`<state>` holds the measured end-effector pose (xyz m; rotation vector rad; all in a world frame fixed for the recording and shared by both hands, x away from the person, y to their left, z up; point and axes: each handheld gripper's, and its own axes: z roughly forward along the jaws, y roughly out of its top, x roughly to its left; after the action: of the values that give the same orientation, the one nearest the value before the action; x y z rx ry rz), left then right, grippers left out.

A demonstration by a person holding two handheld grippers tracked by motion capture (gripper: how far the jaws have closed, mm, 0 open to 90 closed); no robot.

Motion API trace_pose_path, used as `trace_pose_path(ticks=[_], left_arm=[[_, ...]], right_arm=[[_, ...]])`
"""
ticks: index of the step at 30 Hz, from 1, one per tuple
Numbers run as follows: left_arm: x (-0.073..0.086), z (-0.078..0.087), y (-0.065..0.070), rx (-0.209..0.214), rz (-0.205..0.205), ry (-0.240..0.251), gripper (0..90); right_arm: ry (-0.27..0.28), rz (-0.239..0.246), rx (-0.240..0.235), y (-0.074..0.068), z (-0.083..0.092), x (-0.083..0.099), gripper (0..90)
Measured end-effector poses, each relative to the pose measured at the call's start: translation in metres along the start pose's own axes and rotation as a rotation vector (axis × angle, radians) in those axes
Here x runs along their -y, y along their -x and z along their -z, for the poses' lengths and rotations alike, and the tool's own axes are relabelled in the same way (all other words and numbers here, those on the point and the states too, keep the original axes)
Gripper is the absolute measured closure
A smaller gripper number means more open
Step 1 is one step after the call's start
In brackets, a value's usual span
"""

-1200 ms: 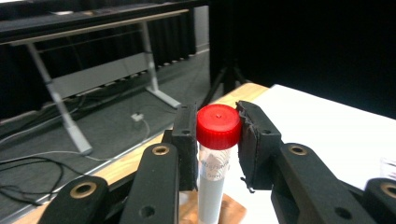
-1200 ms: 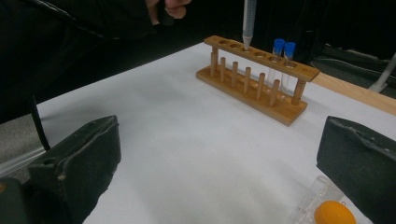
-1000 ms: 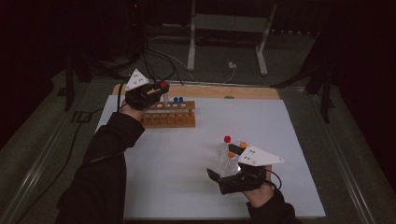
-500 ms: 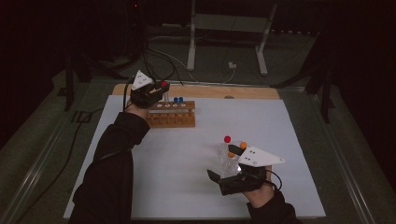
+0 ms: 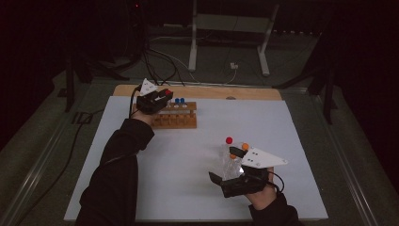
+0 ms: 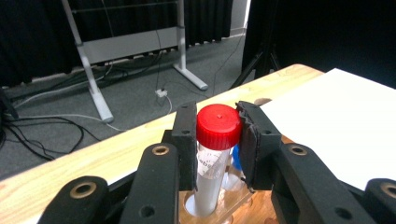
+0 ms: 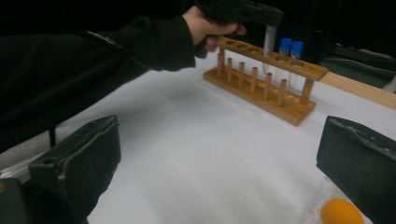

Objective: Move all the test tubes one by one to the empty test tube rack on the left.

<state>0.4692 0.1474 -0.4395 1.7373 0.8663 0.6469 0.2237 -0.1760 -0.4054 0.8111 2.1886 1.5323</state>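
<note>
My left gripper (image 5: 163, 97) is shut on a clear tube with a red cap (image 6: 218, 126) and holds it upright over the wooden rack (image 5: 178, 120). The tube's lower end sits in a hole near the rack's far end. Two blue-capped tubes (image 5: 179, 100) stand in the rack just beside it. From the right gripper view the same tube (image 7: 269, 41) hangs under the left gripper (image 7: 243, 11) into the rack (image 7: 266, 88). My right gripper (image 5: 226, 165) rests open near the front, around clear tubes lying flat, one with an orange cap (image 7: 342, 212).
A white sheet (image 5: 282, 122) covers the table, with a wooden strip (image 5: 211, 92) along the far edge. Loose tubes with a red cap (image 5: 229, 140) and orange caps (image 5: 245, 146) lie at the front right. A metal stand (image 5: 226, 23) and cables are on the floor beyond.
My left hand has come down with the red-capped tube, lowering it toward and into the rack. The right hand has stayed where it was.
</note>
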Motion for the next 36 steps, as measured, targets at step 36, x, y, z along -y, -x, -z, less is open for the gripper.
trace_pose_path(ticks=[36], left_arm=[[0.015, -0.009, -0.005, 0.019, 0.063, -0.079, 69.9]], right_arm=[[0.051, 0.056, 0.023, 0.008, 0.014, -0.009, 0.0]])
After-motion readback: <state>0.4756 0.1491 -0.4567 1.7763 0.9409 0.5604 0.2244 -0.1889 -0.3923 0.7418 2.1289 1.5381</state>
